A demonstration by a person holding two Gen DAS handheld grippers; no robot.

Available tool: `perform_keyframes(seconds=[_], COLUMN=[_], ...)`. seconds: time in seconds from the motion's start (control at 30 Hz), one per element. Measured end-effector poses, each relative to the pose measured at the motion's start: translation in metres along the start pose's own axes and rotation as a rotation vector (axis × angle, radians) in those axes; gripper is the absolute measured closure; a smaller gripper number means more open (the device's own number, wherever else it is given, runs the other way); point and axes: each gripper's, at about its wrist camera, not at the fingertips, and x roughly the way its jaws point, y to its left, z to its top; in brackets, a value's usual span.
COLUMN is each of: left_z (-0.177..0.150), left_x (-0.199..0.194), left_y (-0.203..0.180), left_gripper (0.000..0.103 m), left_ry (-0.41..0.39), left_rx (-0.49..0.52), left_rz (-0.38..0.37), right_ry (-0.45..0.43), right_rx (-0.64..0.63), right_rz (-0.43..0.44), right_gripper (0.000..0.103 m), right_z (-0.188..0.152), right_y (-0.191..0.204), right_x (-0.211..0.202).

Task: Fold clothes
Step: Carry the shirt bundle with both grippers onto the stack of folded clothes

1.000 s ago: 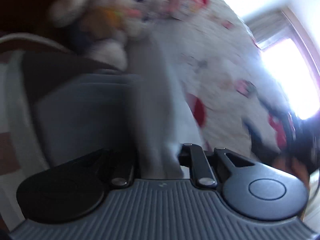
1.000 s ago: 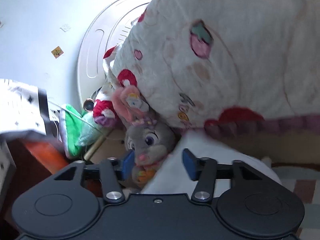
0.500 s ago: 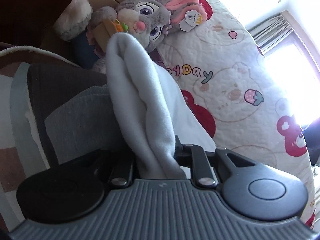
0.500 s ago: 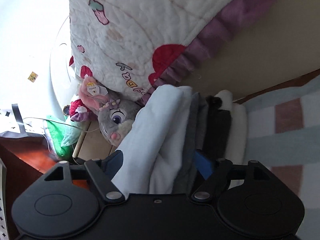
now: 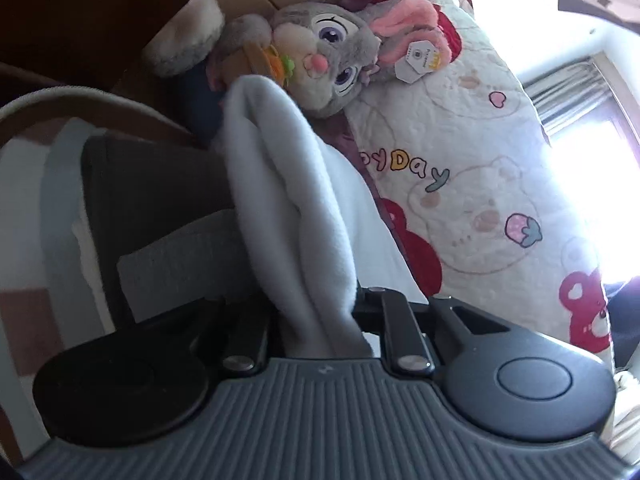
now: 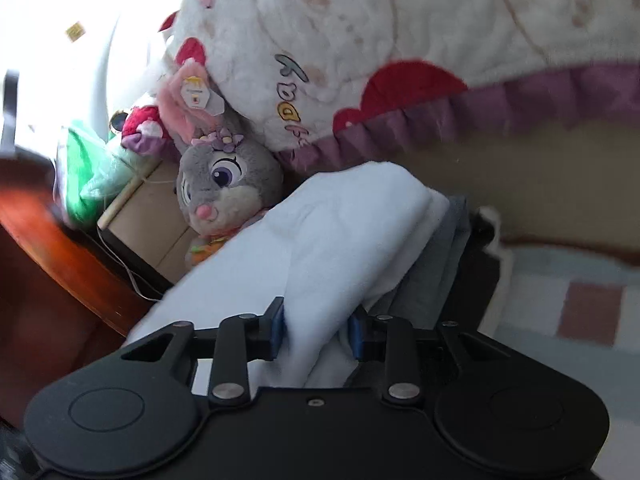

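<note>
Coloured letters on the white quilt [image 5: 472, 128] read "yDay", the word's start hidden. Print on the plush rabbit's hexagonal tag [image 5: 418, 60] is too small to read.

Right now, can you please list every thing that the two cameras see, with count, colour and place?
pale blue fleece garment: one, folded, leaning on the pile, gripped at both ends
grey folded garment: one, next in the pile
dark folded garment: one, behind the grey one
grey plush rabbit with pink ears: one, beyond the fleece, against the quilt
white quilt with red hearts and purple frill: one, bulky, beside the pile
checked blanket: one, pale blue, white and brown, under the pile
cardboard box: one, tan, beside the rabbit
green plastic bag: one, beyond the box
left tool: black, shut on the fleece
right tool: black with blue pads, closing on the fleece
</note>
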Motion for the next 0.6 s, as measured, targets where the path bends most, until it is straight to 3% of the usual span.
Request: perform_keyframes(seconds=[0.1,0.3,0.37,0.5,0.6], left_z=[-0.002,-0.002,-0.004,-0.002,-0.002], left_x=[-0.001,-0.002,-0.001,-0.005,-0.015], left_y=[-0.003,0.003,0.003,-0.001,-0.023], left_gripper=[0.088,0.088,0.088,0.088,0.086], left_ry=[-0.005,0.000,-0.004,0.009,0.004], left_rx=[0.027,0.018,0.023,0.035,0.218], left_rz=[0.019,0.015,0.026,0.040,0.098], right_ry=[-0.035,-0.098,-0.089,-0.037,0.011], right_rx=[0.043,0.095,0.145,0.096,0.040], right_rz=[-0.013,0.064,0.117,0.174,0.193], right_gripper=[0.054,0.054,0.054,0.055,0.054], right_z=[-0.009,-0.051,-0.065,-0.089,-0.105], right_y=[0.004,0.005,0.003,0.020,0.035], right_x=[-0.010,-0.035,-0.040,-0.046,-0.052])
